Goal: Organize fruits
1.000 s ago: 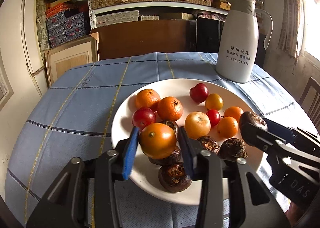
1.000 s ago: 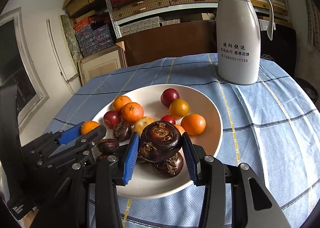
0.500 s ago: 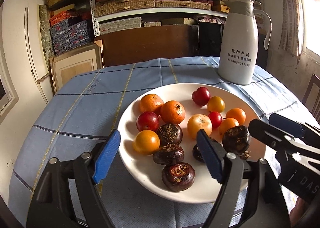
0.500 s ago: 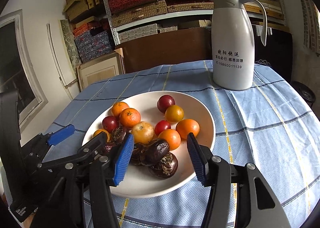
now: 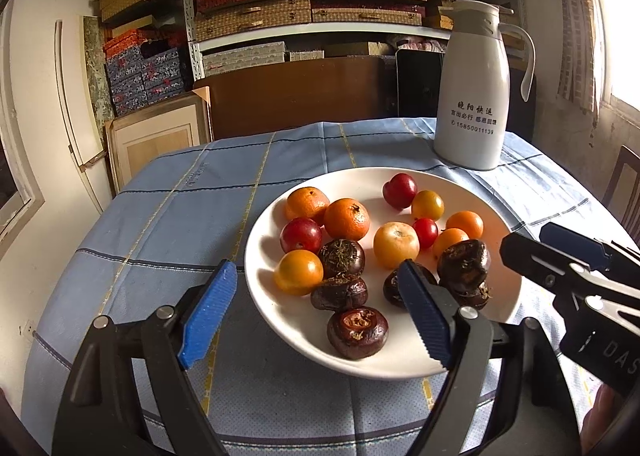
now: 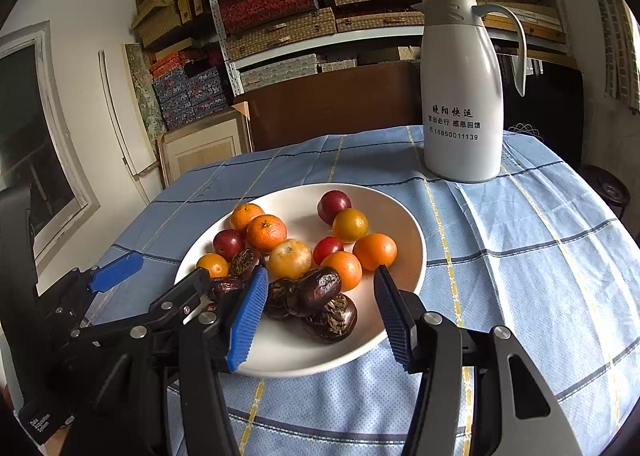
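A white plate (image 5: 380, 366) on the blue checked cloth holds mandarins (image 5: 346, 217), red plums (image 5: 301, 234), a yellow-orange fruit (image 5: 298, 272) and several dark water chestnuts (image 5: 357, 332). My left gripper (image 5: 316, 264) hovers at the plate's near-left rim. Its jaws are opening and its pads touch nothing. In the right wrist view my right gripper (image 6: 320, 270) stands open over the near rim of the plate (image 6: 288, 352). A pile of dark chestnuts (image 6: 316, 292) lies beyond its pads, untouched. Each gripper shows at the edge of the other's view.
A tall white thermos jug (image 5: 472, 95) stands on the table behind the plate, to the right. Past the table's far edge are a brown board and shelves stacked with boxes. A chair back (image 5: 624, 183) shows at the right edge.
The left gripper let go of the yellow-orange fruit, which now lies on the plate. The right gripper let go of a dark chestnut onto the pile. Both opened and drew back.
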{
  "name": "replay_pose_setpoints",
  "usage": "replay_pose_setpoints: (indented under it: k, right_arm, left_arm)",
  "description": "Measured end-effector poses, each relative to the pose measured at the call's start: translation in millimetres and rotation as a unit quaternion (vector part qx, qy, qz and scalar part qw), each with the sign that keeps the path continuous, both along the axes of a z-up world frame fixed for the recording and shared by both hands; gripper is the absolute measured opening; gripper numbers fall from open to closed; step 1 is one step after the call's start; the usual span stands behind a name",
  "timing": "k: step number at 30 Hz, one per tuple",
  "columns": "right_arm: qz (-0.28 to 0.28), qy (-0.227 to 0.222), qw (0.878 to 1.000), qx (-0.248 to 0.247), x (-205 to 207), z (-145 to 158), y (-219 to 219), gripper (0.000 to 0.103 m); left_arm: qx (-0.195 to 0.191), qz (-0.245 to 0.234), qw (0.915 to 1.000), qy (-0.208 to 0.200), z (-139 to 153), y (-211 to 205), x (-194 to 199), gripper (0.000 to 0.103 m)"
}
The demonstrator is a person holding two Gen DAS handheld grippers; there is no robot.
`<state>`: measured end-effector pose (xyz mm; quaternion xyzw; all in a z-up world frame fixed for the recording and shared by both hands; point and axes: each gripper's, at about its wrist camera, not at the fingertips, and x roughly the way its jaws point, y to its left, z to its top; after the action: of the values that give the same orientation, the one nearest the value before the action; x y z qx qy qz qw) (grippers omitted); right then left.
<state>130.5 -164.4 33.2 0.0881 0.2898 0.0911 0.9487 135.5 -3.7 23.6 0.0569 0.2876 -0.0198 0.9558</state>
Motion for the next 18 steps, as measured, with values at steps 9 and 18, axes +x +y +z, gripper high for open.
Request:
replay_pose_setpoints:
  k: [9,18]
  right_arm:
    - [-0.014,-0.029,0.999,0.000,-37.5,5.3,-7.0,0.064]
    - [-0.032,-0.060,0.998,-0.020,-81.9,3.8,-9.9,0.100]
  left_arm:
    - [-0.001,0.004,0.9999,-0.012,1.6,2.2,-35.4,0.093]
    - [-0.026,0.011,0.9993,-0.023,3.7,16.5,-82.7,0.098]
